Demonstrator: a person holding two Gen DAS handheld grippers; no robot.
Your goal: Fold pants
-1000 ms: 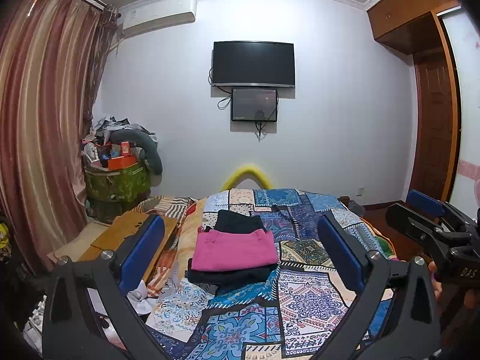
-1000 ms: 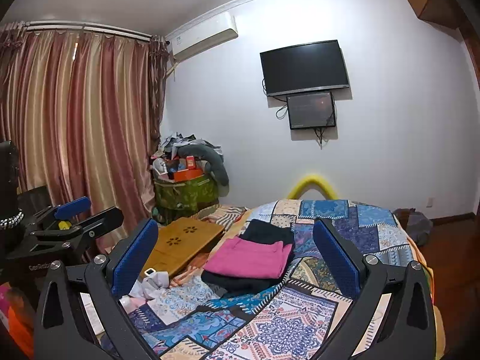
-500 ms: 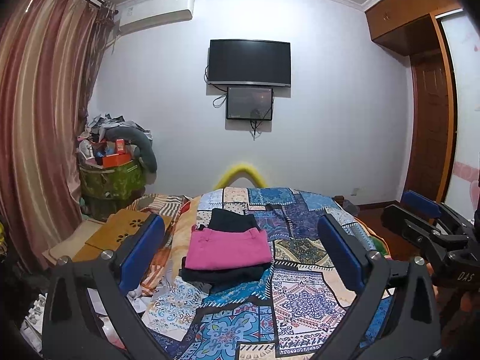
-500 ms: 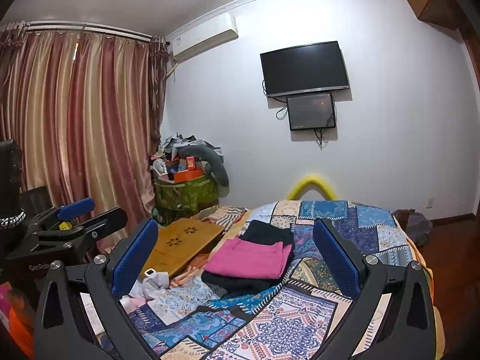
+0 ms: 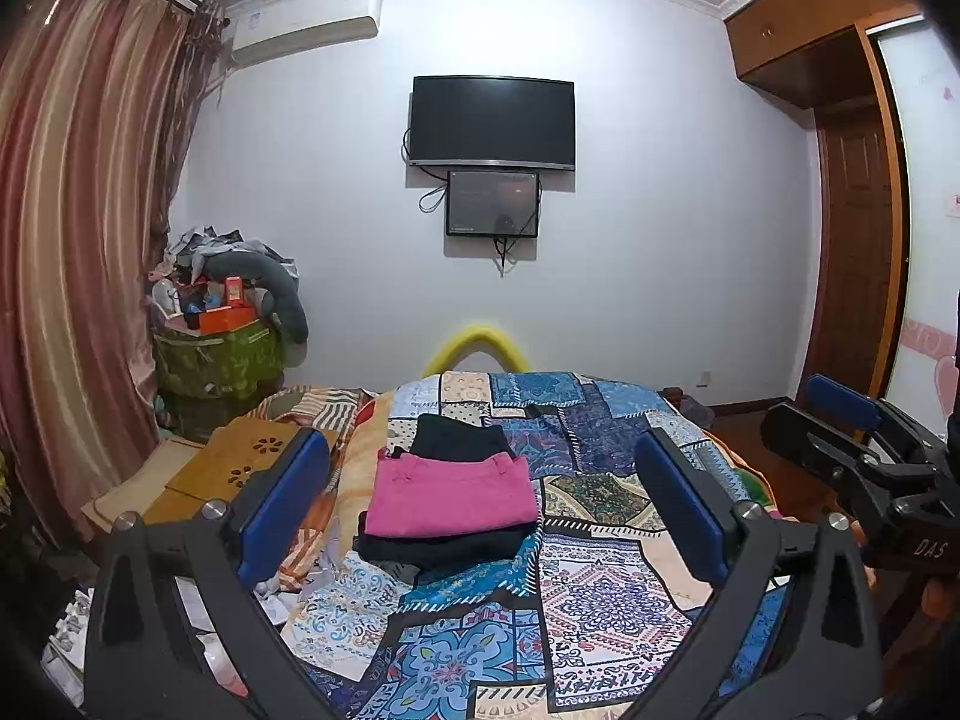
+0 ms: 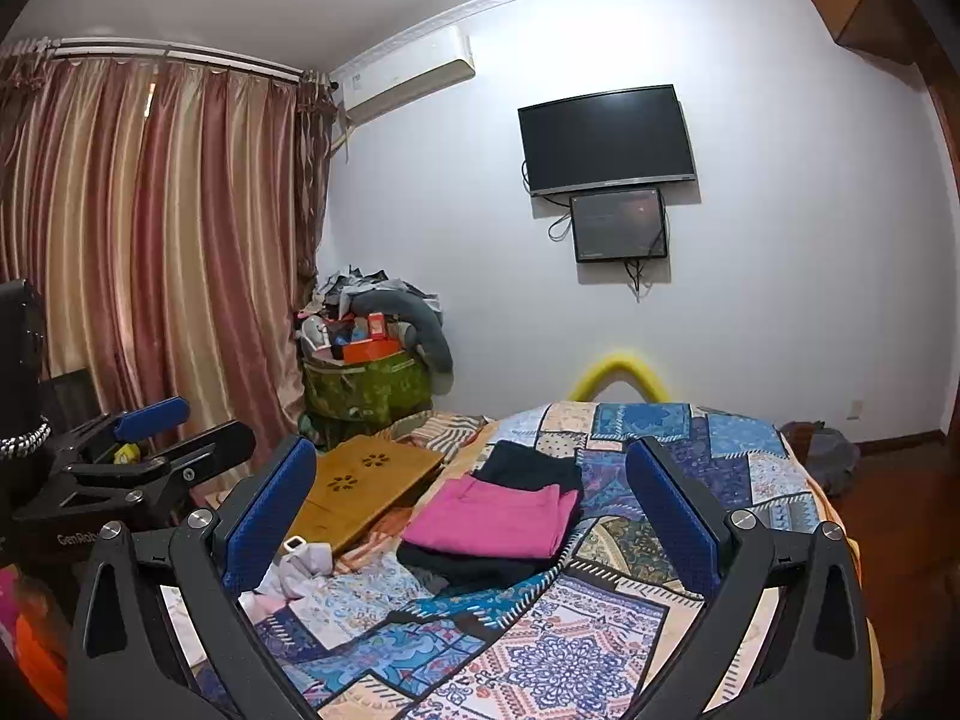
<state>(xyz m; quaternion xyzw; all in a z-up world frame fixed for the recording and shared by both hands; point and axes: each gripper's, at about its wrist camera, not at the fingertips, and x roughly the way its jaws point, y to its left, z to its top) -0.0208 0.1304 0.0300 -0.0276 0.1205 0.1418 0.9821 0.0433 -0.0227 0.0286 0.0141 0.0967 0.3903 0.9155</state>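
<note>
both cameras are riding above the near end of the bed [image 5: 606,594], well back from the far wall and facing it. the left wrist view is looking almost squarely at the tv [image 5: 492,122], with the door [image 5: 855,252] at its right edge. the right wrist view is sitting further right and angling left, taking in more curtain [image 6: 150,252]. both are sharing the bed [image 6: 576,648], tv [image 6: 606,138] and clothes stack [image 5: 450,504] [image 6: 498,522], and each is catching the other gripper at its edge.

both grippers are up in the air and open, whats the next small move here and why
Probably lower both grippers toward the clothes on the bed. The left gripper and right gripper are open, hold nothing, and hang short of the pile. The pink pants already lie folded on a black garment, so which piece comes next is unclear.
</note>
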